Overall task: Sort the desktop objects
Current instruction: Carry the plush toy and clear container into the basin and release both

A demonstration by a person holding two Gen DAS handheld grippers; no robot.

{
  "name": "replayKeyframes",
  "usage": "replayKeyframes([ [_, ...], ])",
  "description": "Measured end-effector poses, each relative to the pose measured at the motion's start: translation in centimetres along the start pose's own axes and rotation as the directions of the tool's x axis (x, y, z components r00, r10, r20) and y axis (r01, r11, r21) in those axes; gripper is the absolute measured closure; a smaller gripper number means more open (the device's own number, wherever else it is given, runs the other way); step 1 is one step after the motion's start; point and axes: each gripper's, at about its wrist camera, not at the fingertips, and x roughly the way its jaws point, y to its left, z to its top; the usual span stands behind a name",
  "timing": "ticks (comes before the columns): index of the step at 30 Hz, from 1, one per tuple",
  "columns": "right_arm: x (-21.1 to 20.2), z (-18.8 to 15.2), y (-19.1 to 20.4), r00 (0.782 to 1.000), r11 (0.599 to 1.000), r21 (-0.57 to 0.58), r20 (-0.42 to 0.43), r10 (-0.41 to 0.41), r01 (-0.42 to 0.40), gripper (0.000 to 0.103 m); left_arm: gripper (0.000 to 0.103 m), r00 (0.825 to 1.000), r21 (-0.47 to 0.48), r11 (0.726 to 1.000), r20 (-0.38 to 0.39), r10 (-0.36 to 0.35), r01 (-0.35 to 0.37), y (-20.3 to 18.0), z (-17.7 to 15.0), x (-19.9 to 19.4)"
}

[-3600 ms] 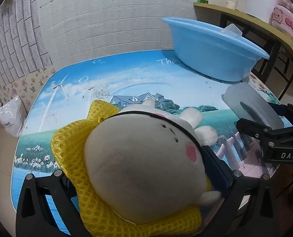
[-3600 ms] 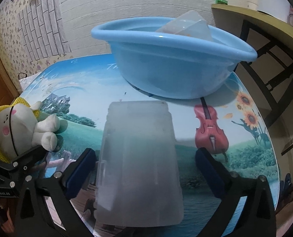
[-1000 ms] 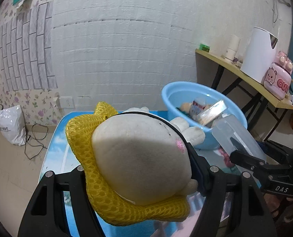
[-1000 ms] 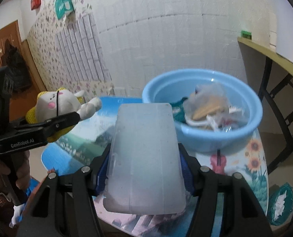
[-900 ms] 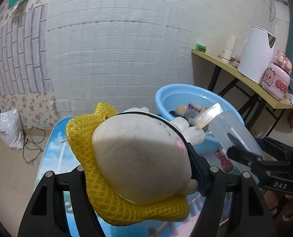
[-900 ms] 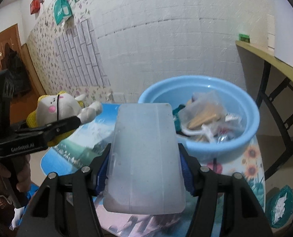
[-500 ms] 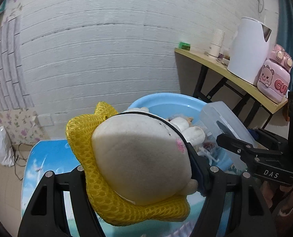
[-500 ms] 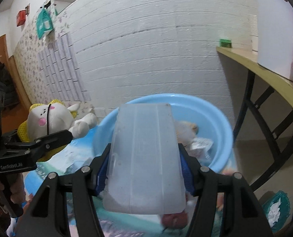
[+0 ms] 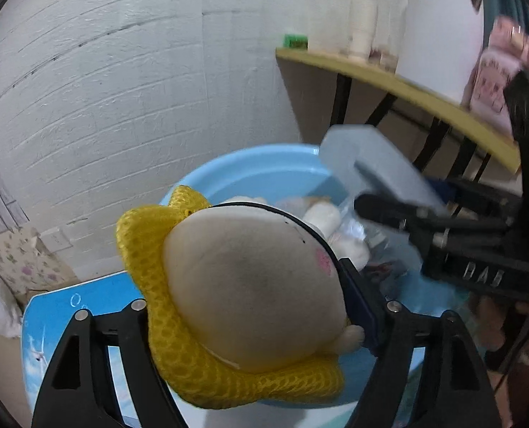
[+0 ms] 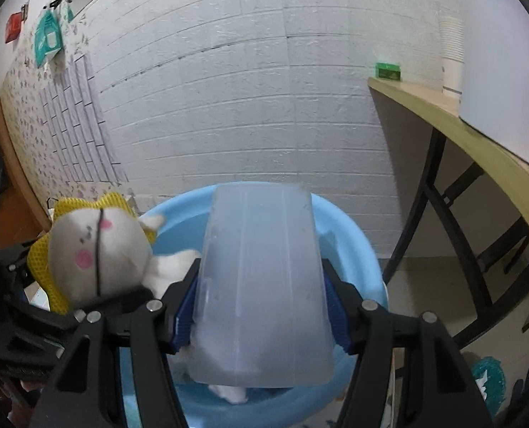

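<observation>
Over blue basin point(image 9: 264, 174): plush toy point(image 9: 253, 296), left hand-held gripper point(image 9: 253, 321) jaws opening.

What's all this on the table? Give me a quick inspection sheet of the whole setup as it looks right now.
Surface: table with a printed sky scene.
Job's things: plush toy and translucent plastic box, both held over the blue basin.
Clutter: bagged and soft items already in the basin.
Grippers: left gripper opening, toy between its jaws; right gripper clamped on the box.
Cables: nothing seen.
Surroundings: white brick wall, side shelf with cups.
</observation>
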Motion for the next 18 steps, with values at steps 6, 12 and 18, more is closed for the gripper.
replayKeyframes([
  [6, 1.6, -0.6, -1.2, 0.999, 0.997, 0.067, -0.032, 0.026, -0.023, 0.041, 0.022, 1.000, -0.003, 1.000, -0.019, 0.007, -0.007, -0.2, -1.3, -0.2],
  [12, 2.4, -1.6, -0.4, 0.995, 0.998, 0.057, -0.086, 0.046, -0.041, 0.027, 0.022, 1.000, -0.008, 1.000, -0.017, 0.020, -0.020, -0.5, -1.4, -1.2],
  [18, 1.6, -2.6, 1.7, 0.994, 0.999, -0.036, -0.098, -0.043, 0.039, 0.025, 0.017, 0.998, -0.002, 0.998, -0.016, 0.067, -0.067, -0.6, -2.3, -2.6],
])
